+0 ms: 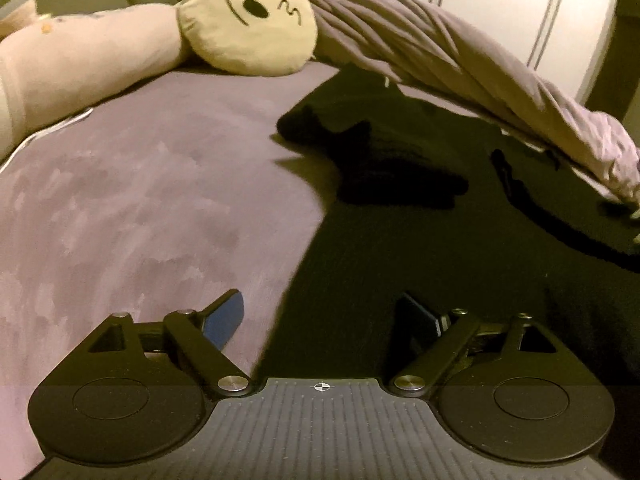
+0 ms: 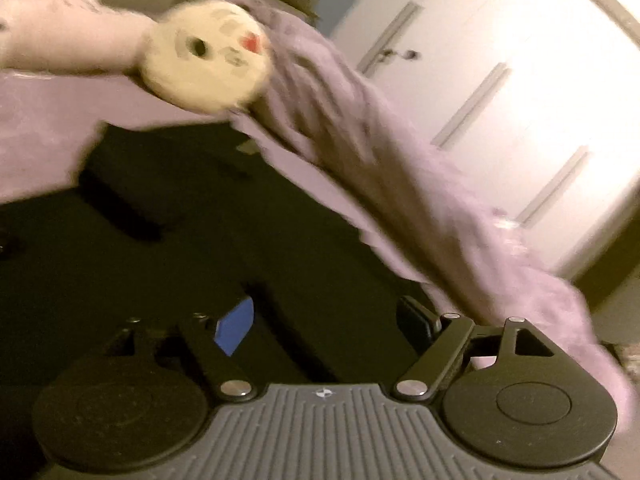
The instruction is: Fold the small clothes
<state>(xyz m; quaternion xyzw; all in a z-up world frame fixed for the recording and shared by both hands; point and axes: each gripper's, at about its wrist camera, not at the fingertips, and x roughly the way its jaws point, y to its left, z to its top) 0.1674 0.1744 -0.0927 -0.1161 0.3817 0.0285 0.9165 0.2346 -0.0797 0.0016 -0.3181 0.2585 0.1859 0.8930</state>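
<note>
Bare bedsheet (image 1: 140, 208) lies open leftward (round cushion (image 1: 248, 20) beyond), while bunched duvet (image 1: 460, 60) overhangs the right.

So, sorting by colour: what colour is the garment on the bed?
Black, clearest in the left wrist view.

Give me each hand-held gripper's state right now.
Left hand-held gripper: open, holding nothing.
Right hand-held gripper: open, holding nothing.

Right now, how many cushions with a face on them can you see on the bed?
1. The round cushion lies at the far end of the bed, between a pink pillow and the bunched blanket. Others may be hidden under that blanket.
</note>
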